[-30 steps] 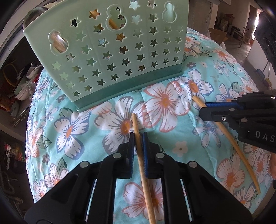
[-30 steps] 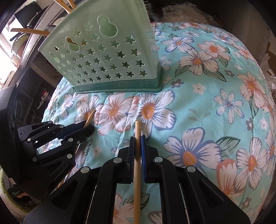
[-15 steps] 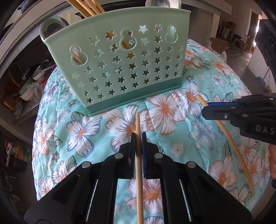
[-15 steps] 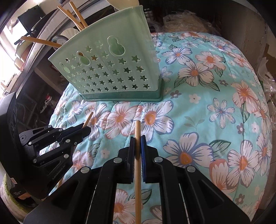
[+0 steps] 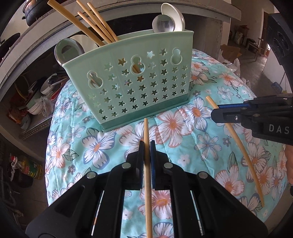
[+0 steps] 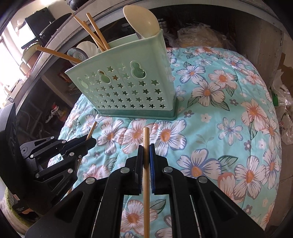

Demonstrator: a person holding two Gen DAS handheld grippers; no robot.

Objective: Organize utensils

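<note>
Standing upright on a floral quilt (image 5: 210, 146), a mint-green utensil holder (image 5: 131, 87) with star-shaped cut-outs faces both cameras. Several wooden chopsticks (image 5: 95, 23) lean out of its top toward the left, along with a metal spoon (image 5: 163, 23), a white spoon (image 5: 174, 16) behind that, and another metal spoon (image 5: 67, 51) at its left end. Behind the holder runs a grey concrete shelf (image 5: 27, 34) carrying dark pans, with bowls and clutter stored below it; what lies under the quilt cannot be made out, possibly a worktop.

Nothing stands between either claw and the holder's front wall, only bare quilt.

In the left wrist view, the left claw (image 5: 146, 146) is closed tight on a single chopstick (image 5: 147, 179), its pads pressing the stick from both sides. The stick's far tip reaches just short of the holder's base and appears lifted clear of the quilt, though the fisheye makes this hard to judge. To the right, the right claw (image 5: 215, 113) shows from the side, gripping a second chopstick (image 5: 243, 153) that slants down across the flowers.

In the right wrist view, that right claw (image 6: 146, 150) is likewise clamped on its chopstick (image 6: 146, 183), whose tip points at the holder's (image 6: 128, 86) lower edge. The left claw (image 6: 91, 141) sits at the left with its own stick's tip (image 6: 92, 129) poking past the fingers.
</note>
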